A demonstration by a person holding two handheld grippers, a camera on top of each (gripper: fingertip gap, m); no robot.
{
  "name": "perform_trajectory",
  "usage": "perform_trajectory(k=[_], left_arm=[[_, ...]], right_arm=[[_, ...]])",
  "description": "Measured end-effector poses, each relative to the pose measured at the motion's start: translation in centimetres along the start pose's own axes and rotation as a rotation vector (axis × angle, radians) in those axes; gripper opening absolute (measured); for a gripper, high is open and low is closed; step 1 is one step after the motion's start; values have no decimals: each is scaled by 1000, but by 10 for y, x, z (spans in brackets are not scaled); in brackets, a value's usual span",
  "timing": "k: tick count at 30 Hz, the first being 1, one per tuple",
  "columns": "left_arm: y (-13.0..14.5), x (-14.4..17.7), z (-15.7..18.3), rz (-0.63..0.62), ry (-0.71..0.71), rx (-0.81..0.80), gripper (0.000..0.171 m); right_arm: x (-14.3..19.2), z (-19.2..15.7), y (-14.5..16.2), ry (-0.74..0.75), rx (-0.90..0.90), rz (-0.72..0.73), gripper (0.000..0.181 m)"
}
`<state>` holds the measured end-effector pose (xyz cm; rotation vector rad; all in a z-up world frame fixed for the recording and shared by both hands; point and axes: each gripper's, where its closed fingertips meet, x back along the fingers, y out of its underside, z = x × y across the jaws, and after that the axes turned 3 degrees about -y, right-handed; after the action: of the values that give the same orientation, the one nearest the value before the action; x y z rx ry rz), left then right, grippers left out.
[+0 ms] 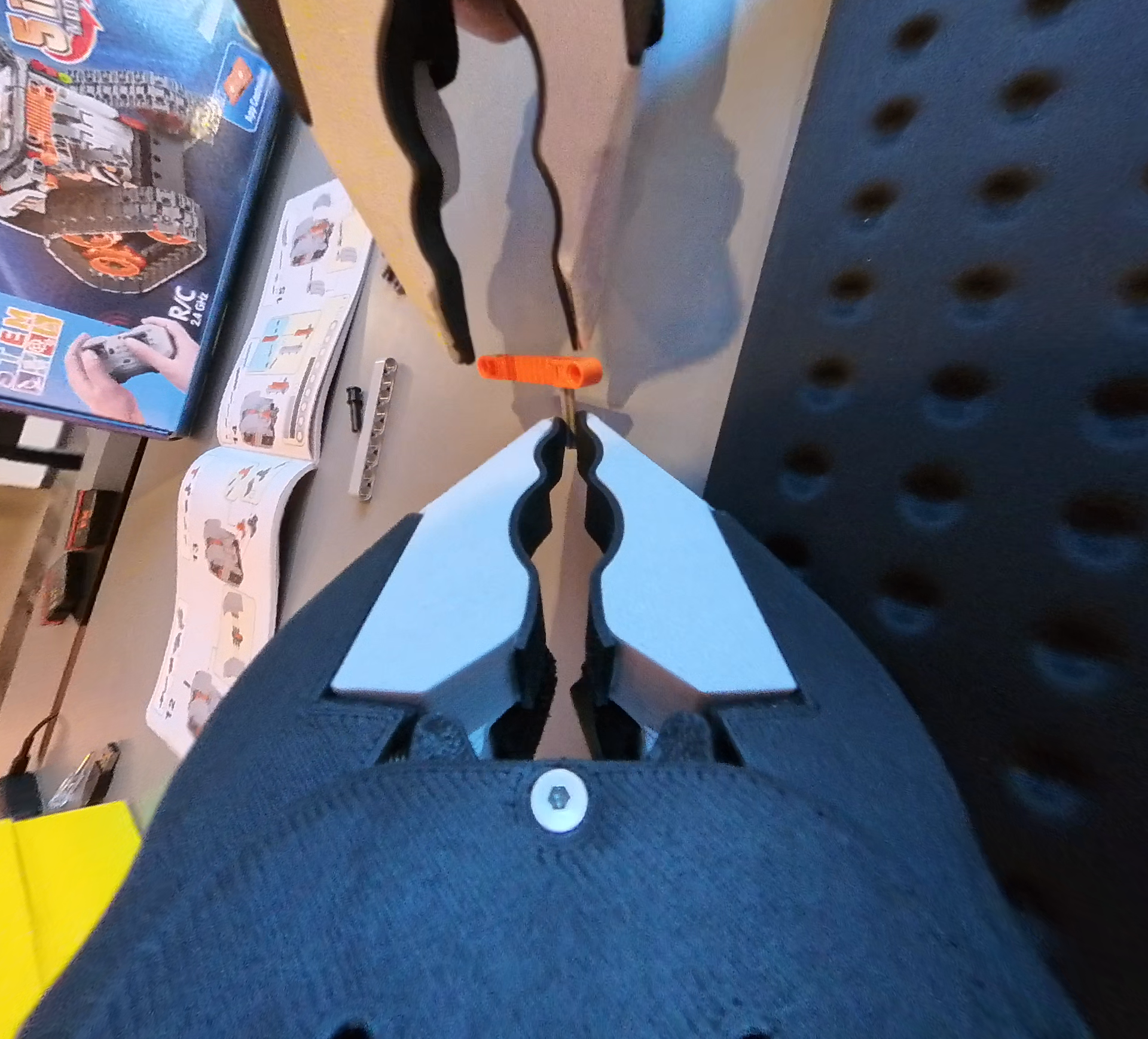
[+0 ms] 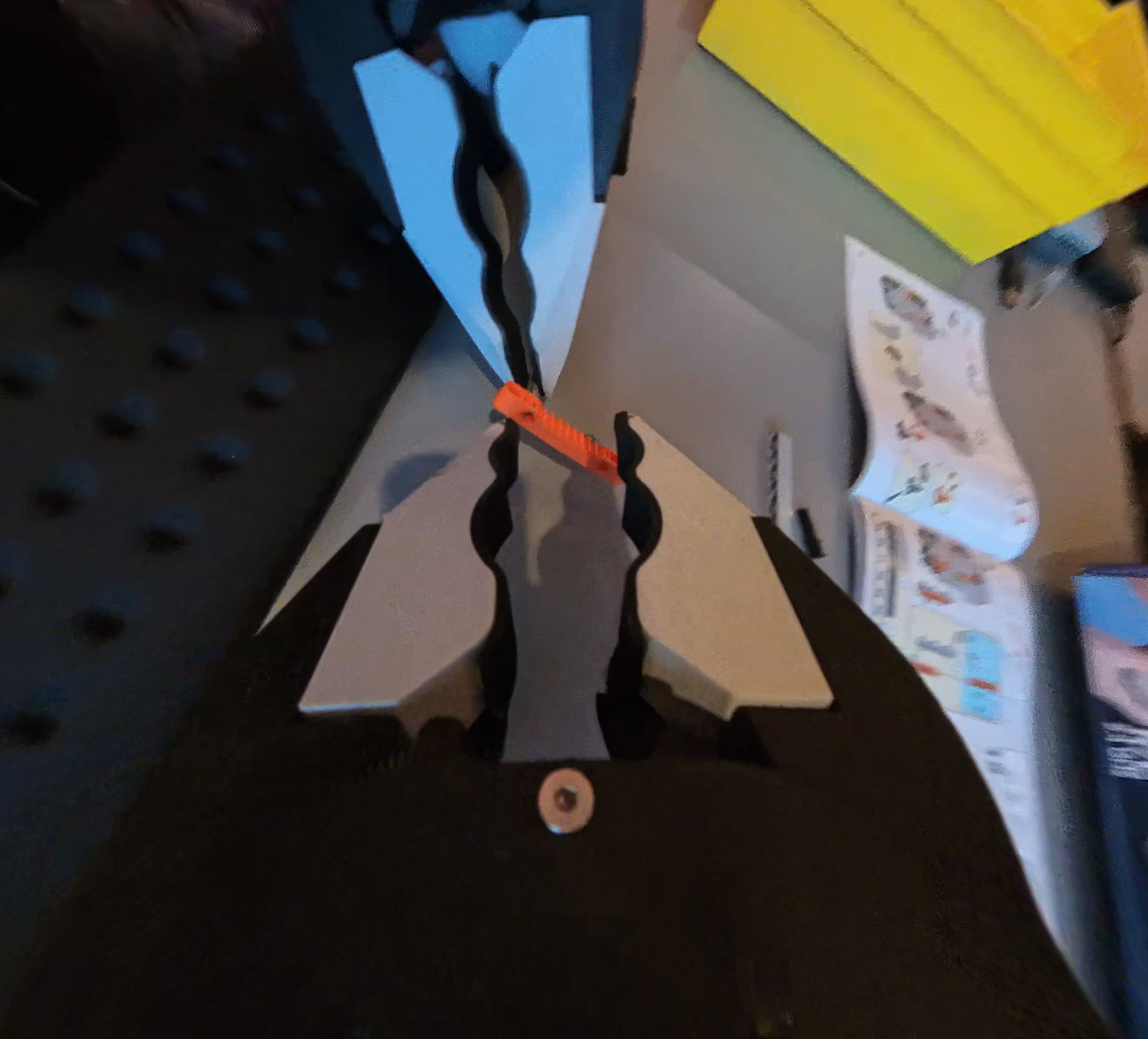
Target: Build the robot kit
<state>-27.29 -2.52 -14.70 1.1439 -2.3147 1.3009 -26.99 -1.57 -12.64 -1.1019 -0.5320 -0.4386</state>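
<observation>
Flanking orange beam: booklet, perforated board.

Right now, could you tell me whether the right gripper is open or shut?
Open. The right gripper has a clear gap between its fingertips, and the orange piece lies across that gap, unclamped.

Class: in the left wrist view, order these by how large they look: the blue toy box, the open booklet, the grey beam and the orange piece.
1. Blue toy box
2. Booklet
3. Grey beam
4. Orange piece

The beam and the orange piece look close in size; the orange piece is held off the table, so their order is unsure.
</observation>
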Motion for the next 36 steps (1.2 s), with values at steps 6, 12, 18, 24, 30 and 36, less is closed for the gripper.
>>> perform_trajectory(k=[6, 12, 18, 24, 30, 36], left_arm=[[-11, 11, -8, 107, 73, 154, 0], [-16, 16, -7, 152, 243, 271, 0], [-25, 19, -3, 202, 352, 342, 0], [-26, 23, -4, 239, 396, 400, 0], [-25, 22, 1, 224, 471, 430, 0], [-22, 20, 6, 225, 557, 463, 0]], right_arm=[[7, -8, -21, 68, 186, -1, 6], [6, -8, -21, 45, 132, 15, 16], [5, -10, -21, 2, 46, 67, 9], [7, -10, -30, -24, -15, 132, 10], [4, -14, -26, -17, 58, 82, 7], [0, -19, -21, -64, 46, 60, 6]])
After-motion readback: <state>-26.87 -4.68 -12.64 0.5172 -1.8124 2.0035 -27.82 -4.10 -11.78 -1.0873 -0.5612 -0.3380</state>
